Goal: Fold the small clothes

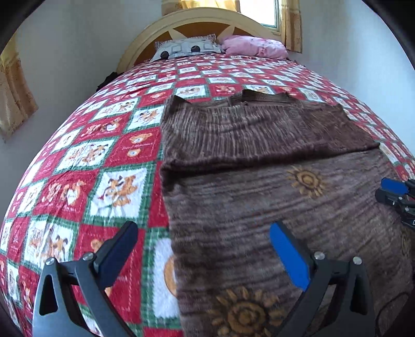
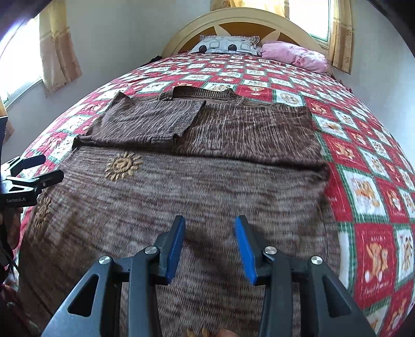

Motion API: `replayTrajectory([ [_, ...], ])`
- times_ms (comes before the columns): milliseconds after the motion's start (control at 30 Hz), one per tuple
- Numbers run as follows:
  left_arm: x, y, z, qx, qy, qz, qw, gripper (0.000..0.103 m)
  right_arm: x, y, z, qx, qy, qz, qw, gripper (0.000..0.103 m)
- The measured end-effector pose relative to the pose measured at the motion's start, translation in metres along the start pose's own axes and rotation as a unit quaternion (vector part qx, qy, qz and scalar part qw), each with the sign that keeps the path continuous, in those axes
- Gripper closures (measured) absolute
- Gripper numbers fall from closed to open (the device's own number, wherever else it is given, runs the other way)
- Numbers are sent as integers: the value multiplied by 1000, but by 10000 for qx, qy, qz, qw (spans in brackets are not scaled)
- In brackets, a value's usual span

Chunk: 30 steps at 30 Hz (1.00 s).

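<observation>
A brown knitted sweater (image 1: 259,145) with tan sun patterns lies flat on the bed, both sleeves folded across its upper part; it also shows in the right wrist view (image 2: 197,160). My left gripper (image 1: 205,241) is open and empty, hovering over the sweater's lower left edge. My right gripper (image 2: 210,233) is open and empty above the sweater's lower middle. The right gripper also shows at the right edge of the left wrist view (image 1: 396,194). The left gripper shows at the left edge of the right wrist view (image 2: 33,168).
The bed is covered by a red, green and white teddy-bear quilt (image 1: 103,160). A patterned pillow (image 1: 186,48) and a pink pillow (image 1: 256,46) lie against the cream headboard (image 2: 243,18). Curtained windows flank the bed.
</observation>
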<state>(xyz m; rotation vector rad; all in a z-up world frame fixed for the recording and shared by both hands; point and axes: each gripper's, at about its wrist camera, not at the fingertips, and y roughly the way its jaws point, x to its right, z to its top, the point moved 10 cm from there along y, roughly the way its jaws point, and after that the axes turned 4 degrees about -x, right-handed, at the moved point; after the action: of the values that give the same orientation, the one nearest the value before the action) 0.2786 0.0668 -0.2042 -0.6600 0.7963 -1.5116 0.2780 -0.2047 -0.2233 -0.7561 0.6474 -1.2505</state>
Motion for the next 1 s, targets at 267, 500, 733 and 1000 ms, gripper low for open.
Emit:
replayTrajectory([
  [267, 13, -23, -23, 60, 96, -134, 9998, 0, -8, -19, -25, 43, 6, 17, 10000, 61],
  [500, 23, -41, -43, 83, 241, -197, 9995, 0, -15, -35, -46, -16, 122, 203, 9997, 54],
  [733, 30, -59, -62, 120, 357, -282, 9989, 0, -24, -54, -68, -14, 55, 235, 9997, 54],
  [1000, 32, -69, -98, -23, 460, -321, 9984, 0, -33, -73, -97, -62, -66, 197, 9998, 54],
])
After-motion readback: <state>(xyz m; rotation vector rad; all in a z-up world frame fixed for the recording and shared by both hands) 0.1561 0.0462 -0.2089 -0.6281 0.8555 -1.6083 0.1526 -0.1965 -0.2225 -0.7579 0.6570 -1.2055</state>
